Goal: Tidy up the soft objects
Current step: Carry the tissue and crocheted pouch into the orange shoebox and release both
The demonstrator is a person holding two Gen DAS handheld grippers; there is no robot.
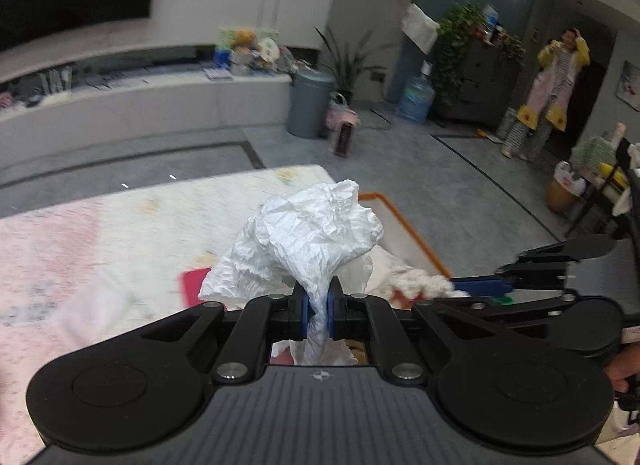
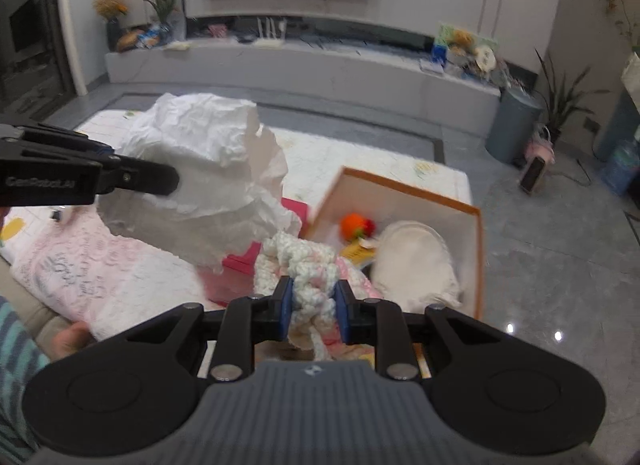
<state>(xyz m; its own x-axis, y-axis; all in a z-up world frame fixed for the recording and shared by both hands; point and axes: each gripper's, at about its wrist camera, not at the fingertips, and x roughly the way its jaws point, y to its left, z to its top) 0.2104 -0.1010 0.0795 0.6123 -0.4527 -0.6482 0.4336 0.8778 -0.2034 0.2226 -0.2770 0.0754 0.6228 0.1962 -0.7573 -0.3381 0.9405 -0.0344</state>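
My left gripper (image 1: 318, 305) is shut on a crumpled white tissue paper sheet (image 1: 316, 229), held up above the pale mat. The same sheet (image 2: 200, 169) shows large in the right wrist view, with the left gripper (image 2: 120, 177) at its left. My right gripper (image 2: 314, 305) is shut on a chunky white and pink knitted piece (image 2: 300, 265), just left of an orange-rimmed white box (image 2: 476, 249). The box holds an orange plush (image 2: 354, 225) and a white soft cap-like item (image 2: 416, 265). The right gripper (image 1: 480, 289) shows at the right of the left wrist view.
A pink lace cloth (image 2: 80, 265) and a red flat box (image 2: 240, 265) lie on the patterned mat (image 1: 100, 233). A grey bin (image 1: 310, 103), a water jug (image 1: 416, 99) and a long low TV bench (image 2: 280, 61) stand beyond. A person (image 1: 548, 93) stands far right.
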